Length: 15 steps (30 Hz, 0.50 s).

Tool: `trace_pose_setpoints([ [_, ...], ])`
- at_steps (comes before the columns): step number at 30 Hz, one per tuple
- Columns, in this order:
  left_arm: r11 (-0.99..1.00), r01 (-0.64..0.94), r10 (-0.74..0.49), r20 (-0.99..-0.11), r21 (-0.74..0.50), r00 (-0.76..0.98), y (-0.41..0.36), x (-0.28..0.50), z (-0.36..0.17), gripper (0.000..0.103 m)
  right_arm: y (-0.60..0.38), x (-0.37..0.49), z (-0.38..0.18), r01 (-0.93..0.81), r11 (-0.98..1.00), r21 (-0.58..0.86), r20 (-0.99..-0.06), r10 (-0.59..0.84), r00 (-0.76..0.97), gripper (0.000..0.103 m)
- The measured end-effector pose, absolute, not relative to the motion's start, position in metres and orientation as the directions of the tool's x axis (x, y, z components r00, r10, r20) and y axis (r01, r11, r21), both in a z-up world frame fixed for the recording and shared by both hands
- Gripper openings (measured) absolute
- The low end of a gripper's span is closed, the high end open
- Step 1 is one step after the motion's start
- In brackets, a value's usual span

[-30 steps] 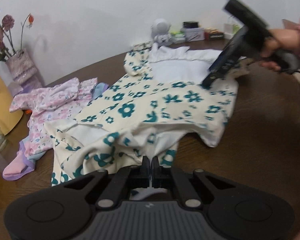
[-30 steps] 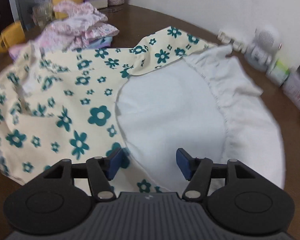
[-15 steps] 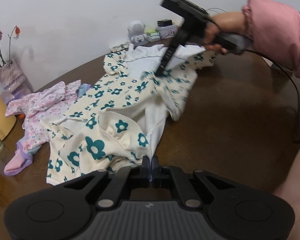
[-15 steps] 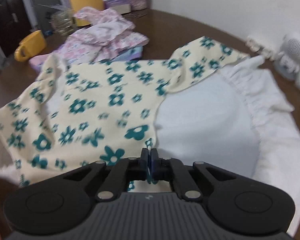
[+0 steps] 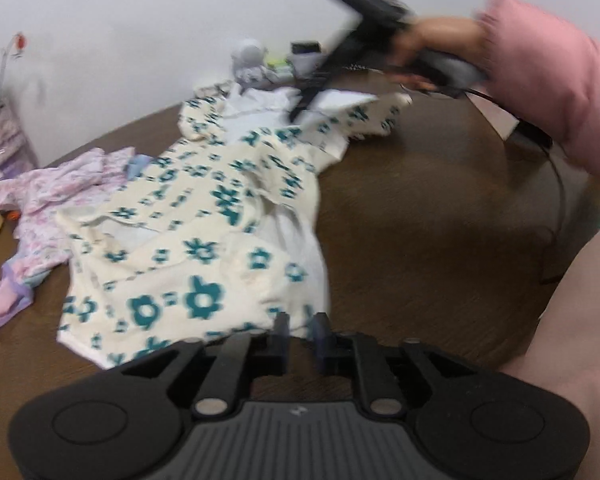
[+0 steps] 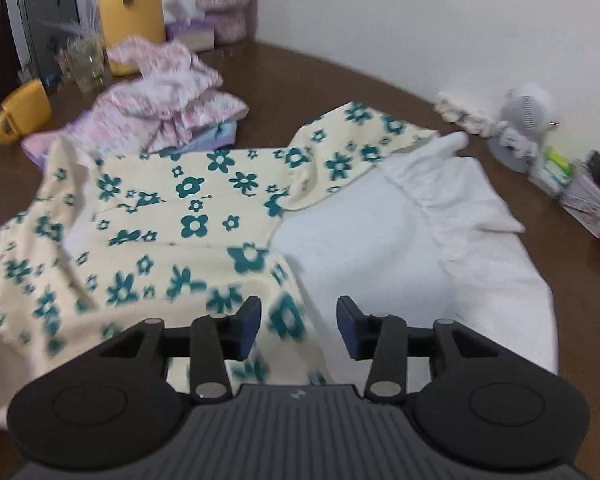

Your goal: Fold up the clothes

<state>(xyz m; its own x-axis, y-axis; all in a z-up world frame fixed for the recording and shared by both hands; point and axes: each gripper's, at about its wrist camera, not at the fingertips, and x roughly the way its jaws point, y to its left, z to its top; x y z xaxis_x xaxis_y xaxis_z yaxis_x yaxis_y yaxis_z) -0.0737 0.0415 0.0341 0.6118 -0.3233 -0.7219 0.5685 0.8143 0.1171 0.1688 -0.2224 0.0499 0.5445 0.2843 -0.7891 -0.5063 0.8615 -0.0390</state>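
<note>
1. Cream cotton with teal flowers: the floral garment (image 6: pixel 188 216) lies spread and partly doubled over on the brown desk (image 5: pixel 440 220), filling the centre and left of the right wrist view, its white lining (image 6: pixel 364 248) turned up at centre right.
2. Left tongs (image 5: pixel 302 330) at the lower centre of their view have just been opening; their pads stand slightly apart at the garment's near hem, with no cloth pinched between them.
3. Right tongs (image 6: pixel 298 322) have also just been opening; they are parted and empty, above the seam where print meets lining.
4. Handling, as I judge it: light, limp and quick to wrinkle, so it will sag and drag rather than hold any shape.
5. Best hold: a hem corner or seam edge, where layers are thicker, one corner per tongs.
6. A pink patterned pile (image 6: pixel 168 92) sits upper left, just beside the garment.
</note>
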Motion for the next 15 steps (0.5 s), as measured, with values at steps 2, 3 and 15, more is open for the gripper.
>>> trace_pose_setpoints([
  [2, 0.836, 0.529, -0.287, -0.708, 0.144, 0.645, 0.054, -0.071, 0.038, 0.043, -0.245, 0.155, 0.054, -0.5, 0.863, -0.07, -0.789, 0.259, 0.557, 0.058],
  [3, 0.846, 0.505, -0.251, -0.707, 0.172, 0.662, 0.058, -0.069, 0.038, 0.045, -0.256, 0.148, 0.053, -0.497, 0.862, -0.096, -0.794, 0.235, 0.561, 0.063],
  [15, 0.728, 0.536, -0.075, -0.728, 0.428, 0.682, 0.048, -0.035, 0.006, 0.042, -0.299, 0.141, 0.014, -0.457, 0.878, -0.144, -0.811, 0.16, 0.563, 0.019],
])
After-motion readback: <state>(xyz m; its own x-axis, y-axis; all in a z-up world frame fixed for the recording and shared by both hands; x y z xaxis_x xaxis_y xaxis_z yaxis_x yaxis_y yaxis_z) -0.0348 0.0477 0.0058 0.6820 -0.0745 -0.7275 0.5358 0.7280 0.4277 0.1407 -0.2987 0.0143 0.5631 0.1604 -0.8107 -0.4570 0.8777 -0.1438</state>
